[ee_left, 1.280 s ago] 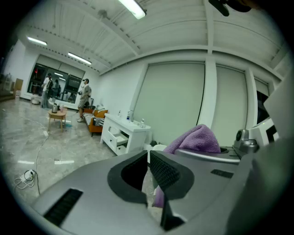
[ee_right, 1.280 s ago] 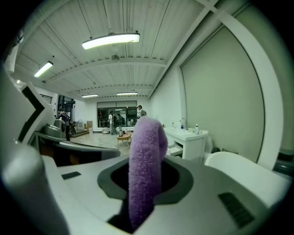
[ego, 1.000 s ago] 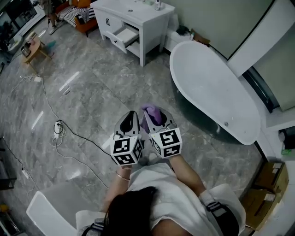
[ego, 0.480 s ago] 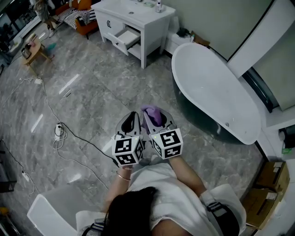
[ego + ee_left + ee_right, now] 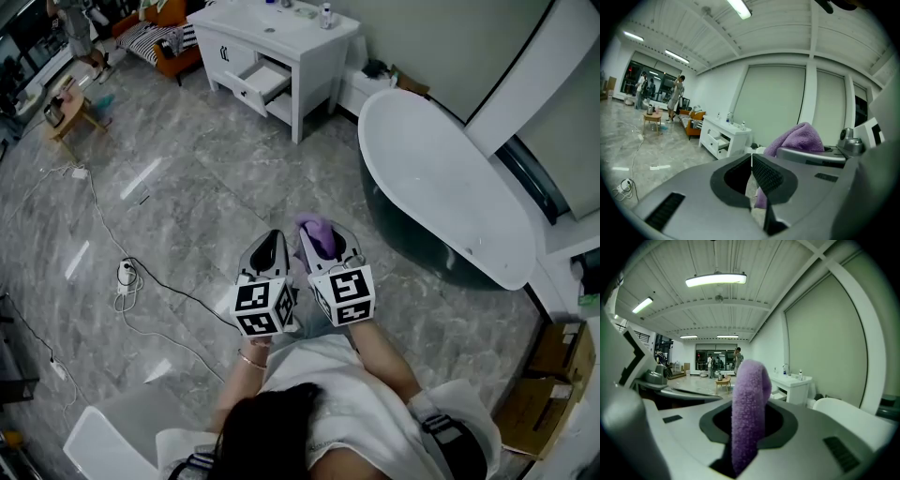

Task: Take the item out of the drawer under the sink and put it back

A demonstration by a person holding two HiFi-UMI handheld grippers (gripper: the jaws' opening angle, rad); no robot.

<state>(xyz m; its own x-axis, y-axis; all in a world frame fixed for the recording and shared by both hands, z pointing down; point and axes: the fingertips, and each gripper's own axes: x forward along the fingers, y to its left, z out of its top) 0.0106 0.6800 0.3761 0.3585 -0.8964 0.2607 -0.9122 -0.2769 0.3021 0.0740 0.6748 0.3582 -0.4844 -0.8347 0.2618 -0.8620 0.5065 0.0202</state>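
1. Apparently done: take-out. Fuzzy purple cloth (image 5: pixel 749 399) clenched in right claw (image 5: pixel 746 427), well apart from open white wooden drawer (image 5: pixel 262 82) under sink. Left to do: put-back.
2. Left claw (image 5: pixel 751 174) pressed together, nothing btwn jaws.
3. Only in head view: grey marble floor (image 5: pixel 187 187) stretching to drawer. Only in right gripper view: grip on cloth, close up.

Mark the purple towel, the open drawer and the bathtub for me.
purple towel (image 5: pixel 747 413), right gripper view, its fuzzy middle.
open drawer (image 5: pixel 265 79), head view, its open inside.
bathtub (image 5: pixel 441 178), head view, its bare white inside.
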